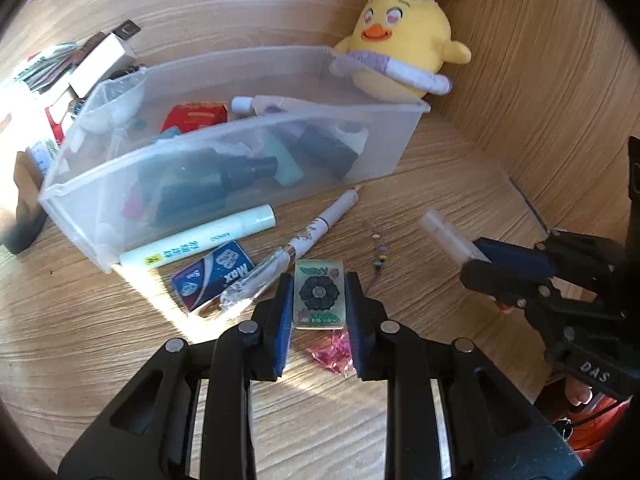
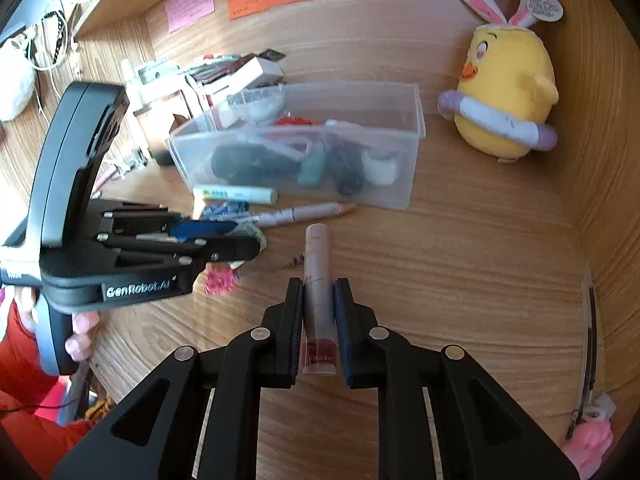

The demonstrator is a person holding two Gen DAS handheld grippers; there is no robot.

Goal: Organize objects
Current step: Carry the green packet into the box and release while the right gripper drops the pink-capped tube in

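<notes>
Nearest your left lens, the left gripper (image 1: 319,300) has its blue-padded jaws set against both long sides of a small rectangular tile printed with a dark flower (image 1: 319,294), which still looks to rest on the wood-grain desk (image 1: 440,168); a crumpled pink wrapper (image 1: 334,354) lies just beneath the right jaw. Lift straight up so you don't drag that wrapper or nudge the clear-capped pen (image 1: 280,260) beside the left jaw.

Your right gripper (image 2: 319,320) is pinching a slim pinkish-grey tube with a dark red base (image 2: 318,292), held clear of the desk and pointing toward the translucent plastic bin (image 2: 416,120).

The bin sits just behind the loose items and is already crowded with dark bottles, so aim each drop at a free patch. Bring one hand over the rim at a time, since the two grippers are close together. Lower before you release, so the tile does not bounce out.
</notes>
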